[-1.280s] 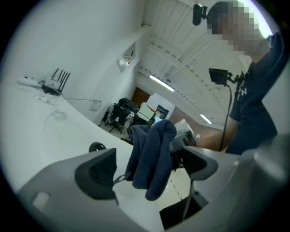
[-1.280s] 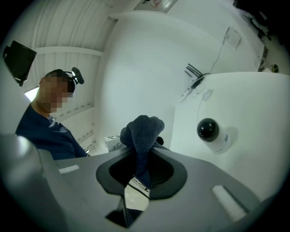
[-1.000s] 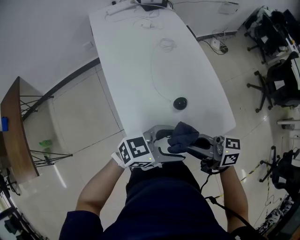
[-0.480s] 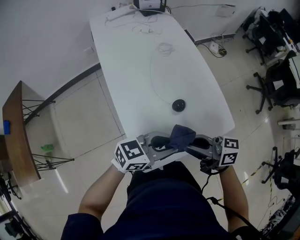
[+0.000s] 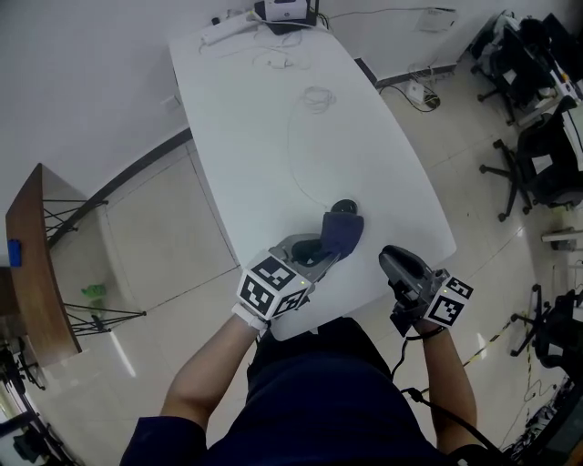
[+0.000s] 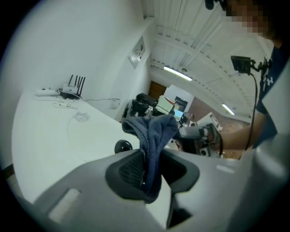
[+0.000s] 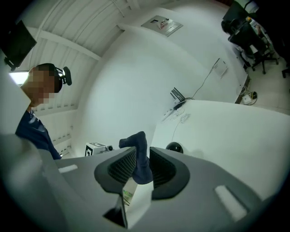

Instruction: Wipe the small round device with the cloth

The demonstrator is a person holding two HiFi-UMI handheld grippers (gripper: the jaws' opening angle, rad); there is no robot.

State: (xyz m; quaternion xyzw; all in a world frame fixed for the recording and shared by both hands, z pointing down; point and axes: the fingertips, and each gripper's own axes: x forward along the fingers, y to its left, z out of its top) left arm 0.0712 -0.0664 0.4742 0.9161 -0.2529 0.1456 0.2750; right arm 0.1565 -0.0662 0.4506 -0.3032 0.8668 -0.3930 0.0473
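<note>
The small round black device (image 5: 345, 207) sits on the white table (image 5: 273, 136) near its front edge, and also shows in the left gripper view (image 6: 123, 146) and the right gripper view (image 7: 174, 147). My left gripper (image 5: 321, 246) has just been closing and is shut on the dark blue cloth (image 5: 342, 232), which hangs bunched between its pads (image 6: 152, 136). The cloth hovers right beside the device and hides its near edge. My right gripper (image 5: 390, 256) has just been opening. It stands apart to the right with nothing held, and the cloth (image 7: 138, 149) shows beyond its jaws.
A thin white cable (image 5: 293, 146) runs from the device to a coil (image 5: 319, 96) and a router (image 5: 287, 11) at the table's far end. Office chairs (image 5: 537, 155) stand to the right. A wooden table (image 5: 27, 264) is on the left.
Both grippers met at the table's front edge around the cloth. Now the left one has carried it forward to the device, and the right one has let go and drawn away to the right.
</note>
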